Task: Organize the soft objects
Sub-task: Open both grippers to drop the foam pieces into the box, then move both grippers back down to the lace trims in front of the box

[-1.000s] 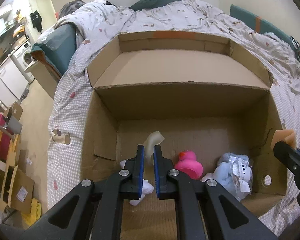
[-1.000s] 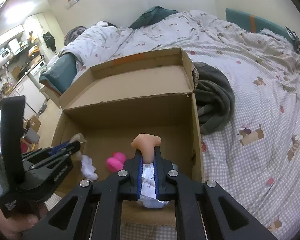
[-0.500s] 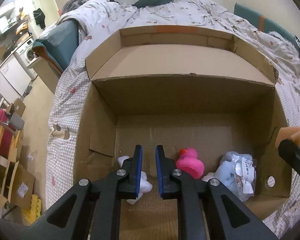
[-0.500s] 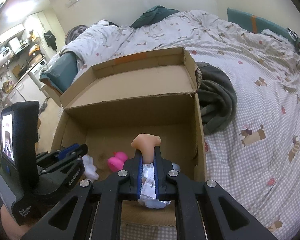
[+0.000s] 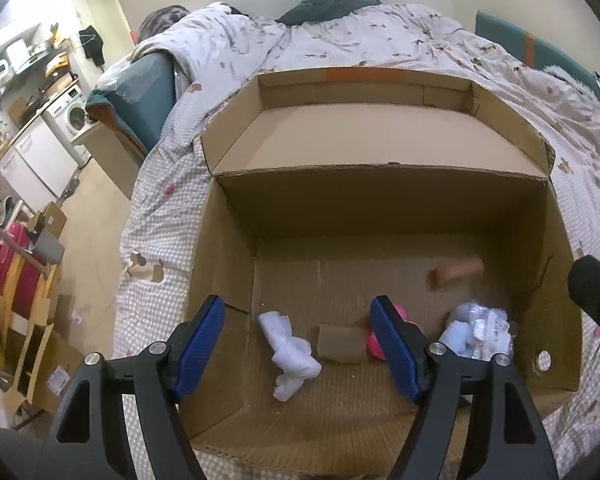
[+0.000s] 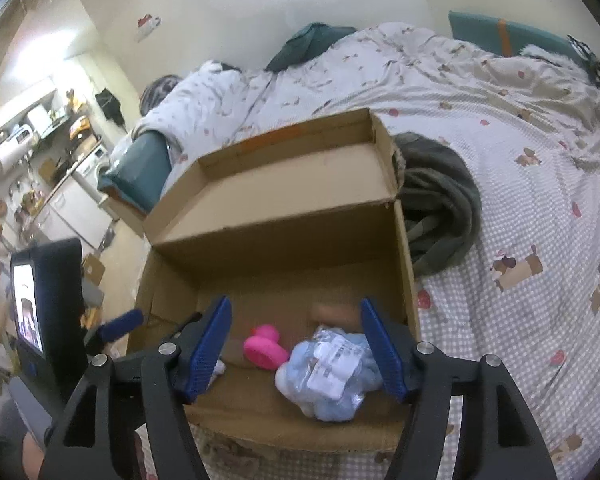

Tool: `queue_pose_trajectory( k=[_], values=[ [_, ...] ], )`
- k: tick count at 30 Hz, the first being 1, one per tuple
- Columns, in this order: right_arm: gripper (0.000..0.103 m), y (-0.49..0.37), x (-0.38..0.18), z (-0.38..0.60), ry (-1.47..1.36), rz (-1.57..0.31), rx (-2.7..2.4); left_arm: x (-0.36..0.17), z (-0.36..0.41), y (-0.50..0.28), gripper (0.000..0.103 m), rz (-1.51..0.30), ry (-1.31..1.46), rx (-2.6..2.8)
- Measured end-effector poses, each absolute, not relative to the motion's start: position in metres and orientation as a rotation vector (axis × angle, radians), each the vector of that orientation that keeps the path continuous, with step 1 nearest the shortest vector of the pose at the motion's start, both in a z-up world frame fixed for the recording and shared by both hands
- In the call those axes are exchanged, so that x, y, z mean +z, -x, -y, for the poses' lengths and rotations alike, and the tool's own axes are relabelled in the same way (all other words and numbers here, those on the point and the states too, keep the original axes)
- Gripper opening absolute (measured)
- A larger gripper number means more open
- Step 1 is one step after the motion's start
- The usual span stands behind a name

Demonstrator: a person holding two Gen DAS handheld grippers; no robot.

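Hovering over the near edge of the open cardboard box (image 5: 380,216) on the bed (image 6: 520,184), both tools have just been opening their jaws, and nothing sits between either pair. The left gripper (image 5: 298,344) stands with its blue pads wide apart above the box's near left corner; the right gripper (image 6: 296,344) is spread likewise above the near right corner. In my judgement both have just let go, so that the soft pieces drop onto the box floor rather than being set down by hand. A knotted white cloth (image 5: 290,354), limp and crumpled, lies by the near left wall. Just beside it rests a short tan roll (image 5: 342,342), matt and cylindrical, touching or nearly touching a glossy pink rubber duck (image 6: 264,346), which the left tool's pad half hides in its own view. A pale blue plush bundle (image 6: 332,376), wrapped in crinkled clear film with a printed label, fills the near right corner. A peach-coloured stub (image 5: 456,272), smooth, rounded and blurred, shows toward the far right of the floor; whether it has settled I cannot tell. The corrugated walls are stiff and upright, the far flap folded back. A dark green garment (image 6: 440,208) lies heaped on the checked cover just outside the box's right wall.
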State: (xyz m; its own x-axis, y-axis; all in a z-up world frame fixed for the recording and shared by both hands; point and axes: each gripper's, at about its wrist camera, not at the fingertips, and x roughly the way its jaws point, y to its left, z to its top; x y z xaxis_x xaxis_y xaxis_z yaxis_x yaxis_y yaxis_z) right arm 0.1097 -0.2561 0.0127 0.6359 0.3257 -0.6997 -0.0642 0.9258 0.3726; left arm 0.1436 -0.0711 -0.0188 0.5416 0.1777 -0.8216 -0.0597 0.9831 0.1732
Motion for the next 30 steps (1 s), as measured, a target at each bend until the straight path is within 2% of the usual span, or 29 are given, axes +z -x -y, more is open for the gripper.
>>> queue_pose_trajectory(
  k=[6,19,30],
  values=[
    [0.086,-0.111,0.011,0.261,-0.372,-0.858,0.214,-0.014,0.07,-0.139,0.073,-0.985,-0.118,0.142],
    [0.086,-0.103,0.015,0.27,-0.453,-0.861,0.242,-0.01,0.065,-0.13,0.073,-0.98,-0.113,0.139],
    [0.086,-0.092,0.013,0.265,-0.413,-0.899,0.244,-0.005,0.051,-0.112,0.073,-0.968,-0.111,0.126]
  ],
)
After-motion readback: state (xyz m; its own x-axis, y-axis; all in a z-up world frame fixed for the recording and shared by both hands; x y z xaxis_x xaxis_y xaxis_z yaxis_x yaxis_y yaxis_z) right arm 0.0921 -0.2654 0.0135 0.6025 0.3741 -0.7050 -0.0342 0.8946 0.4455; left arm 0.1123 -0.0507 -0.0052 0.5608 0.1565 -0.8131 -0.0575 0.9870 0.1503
